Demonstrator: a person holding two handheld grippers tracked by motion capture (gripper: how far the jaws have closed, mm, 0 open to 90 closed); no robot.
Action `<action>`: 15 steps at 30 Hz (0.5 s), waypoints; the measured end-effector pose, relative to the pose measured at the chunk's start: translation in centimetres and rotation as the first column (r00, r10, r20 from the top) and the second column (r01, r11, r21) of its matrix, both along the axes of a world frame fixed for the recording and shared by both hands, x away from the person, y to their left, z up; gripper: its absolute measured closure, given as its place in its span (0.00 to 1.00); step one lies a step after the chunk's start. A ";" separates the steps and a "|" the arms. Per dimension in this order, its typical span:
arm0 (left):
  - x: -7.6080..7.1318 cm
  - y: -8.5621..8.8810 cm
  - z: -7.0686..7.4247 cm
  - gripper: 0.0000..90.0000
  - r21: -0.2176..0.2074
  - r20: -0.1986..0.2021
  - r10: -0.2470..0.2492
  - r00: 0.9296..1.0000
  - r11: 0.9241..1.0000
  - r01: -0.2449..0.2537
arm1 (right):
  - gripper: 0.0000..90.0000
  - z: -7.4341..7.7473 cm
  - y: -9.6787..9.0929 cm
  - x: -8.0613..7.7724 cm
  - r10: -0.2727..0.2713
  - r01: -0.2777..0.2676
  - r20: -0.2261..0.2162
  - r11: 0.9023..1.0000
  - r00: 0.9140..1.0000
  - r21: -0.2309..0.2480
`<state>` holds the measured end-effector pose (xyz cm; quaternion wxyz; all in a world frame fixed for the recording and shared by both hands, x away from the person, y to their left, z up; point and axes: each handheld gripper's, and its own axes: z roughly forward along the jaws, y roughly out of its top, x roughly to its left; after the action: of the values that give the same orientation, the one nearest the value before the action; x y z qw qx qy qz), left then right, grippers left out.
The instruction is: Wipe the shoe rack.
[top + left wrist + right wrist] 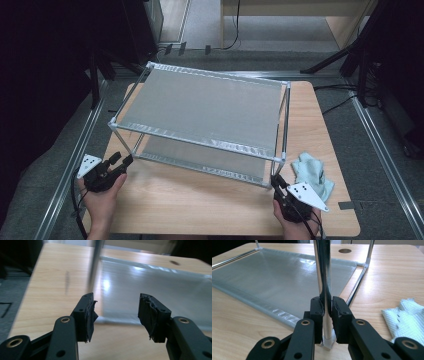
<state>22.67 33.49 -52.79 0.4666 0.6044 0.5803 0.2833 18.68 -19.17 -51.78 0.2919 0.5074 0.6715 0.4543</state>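
Two-tier rack (200,107) of metal tubes and grey fabric shelves, standing near the middle of the wooden tabletop (200,210), long side toward the person. Right hand-held gripper (278,184) clamped on the near right upright post (325,290) just above its white foot (329,342), pads pressed flat against the tube from both sides; low grip presumably chosen to steer the frame from its base without tipping it. Left hand-held gripper (124,161) at the near left corner, jaws apart with nothing between the pads (90,315); left post (96,262) ahead of the gap and slightly to one side, blurred, not yet touched. Edge of the lower shelf (155,290) lying just beyond the open jaws. Probable step in hand: securing the second corner so that the rack can be moved or turned evenly by both posts. Pale blue cloth (312,175) crumpled on the tabletop to the right of the rack, just beside the right hand-held gripper, apart from the frame.
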 end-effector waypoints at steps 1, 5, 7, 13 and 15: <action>0.4 0.0 0.0 0.53 0.004 -0.001 0.014 1.000 1.000 -0.014 | 0.88 0.0 -0.1 -0.2 0.004 -0.004 0.001 1.000 1.000 -0.005; 1.9 -0.6 -0.1 0.58 0.039 -0.003 0.024 1.000 0.999 -0.024 | 0.88 0.0 -0.6 -0.9 0.001 -0.001 0.006 1.000 1.000 -0.014; 2.4 -0.8 -0.2 0.63 0.045 -0.006 0.022 1.000 0.999 -0.022 | 0.89 0.0 -1.0 -1.3 -0.006 0.006 0.005 1.000 1.000 -0.016; 2.6 -1.1 -0.2 0.88 0.100 0.003 -0.028 1.000 0.995 0.027 | 0.88 0.1 -1.8 -1.6 -0.003 0.002 -0.003 1.000 1.000 -0.006; 2.2 -1.1 -0.1 0.88 0.115 0.002 -0.018 1.000 0.993 0.018 | 0.88 0.2 -1.6 -1.4 -0.007 0.007 -0.006 1.000 1.000 -0.011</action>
<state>24.83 32.36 -52.94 0.4344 0.6350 0.5568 0.3131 17.24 -20.81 -51.61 0.2940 0.5095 0.6732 0.4482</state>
